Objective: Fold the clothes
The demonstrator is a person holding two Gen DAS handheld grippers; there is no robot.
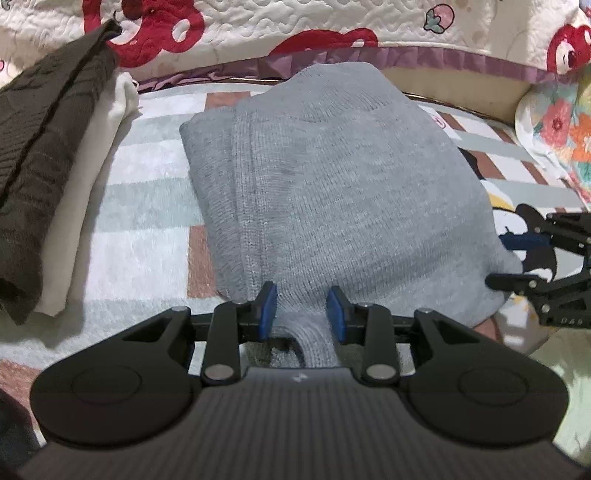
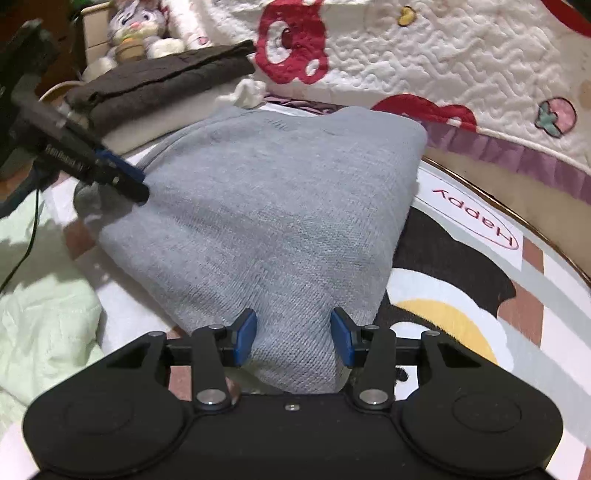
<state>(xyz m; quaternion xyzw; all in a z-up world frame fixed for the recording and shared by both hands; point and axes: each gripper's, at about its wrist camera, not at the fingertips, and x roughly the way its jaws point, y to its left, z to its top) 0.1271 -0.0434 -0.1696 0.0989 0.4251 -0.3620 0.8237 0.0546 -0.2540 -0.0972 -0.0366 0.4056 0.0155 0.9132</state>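
Grey knit fabric fills the middle of both views: a folded grey sweater (image 1: 332, 184) lies on a plush rug (image 1: 140, 206) patterned with pale green, white and brown blocks and a cartoon print.

In the left wrist view, the left tongs (image 1: 302, 309) sit at the sweater's near edge. Their blue pads (image 1: 269, 306) stand apart on either side of a narrow tongue of grey knit that runs back between them; the pads look close to the cloth, but a gap shows on the right side, so they are spread and not clamping it. The right tongs (image 1: 517, 258) enter from the right edge, at the sweater's near right corner.

In the right wrist view, the right tongs (image 2: 293, 338) likewise straddle the near corner of the sweater (image 2: 280, 206), the cloth passing between the blue pads (image 2: 245, 338), which are spread with the fabric loosely between them. The left tongs (image 2: 125, 181) reach in from the left, their tip against the sweater's left edge.

To the far left of the sweater lies a stack of folded clothes: a dark brown knit garment (image 1: 40, 155) on top of a cream one (image 1: 92, 177). A white quilted bedspread (image 1: 332, 22) with red prints and a purple trim hangs beyond the rug. A light green cloth (image 2: 40, 295) lies at near left in the right view, and a plush rabbit (image 2: 136, 29) sits at far left.
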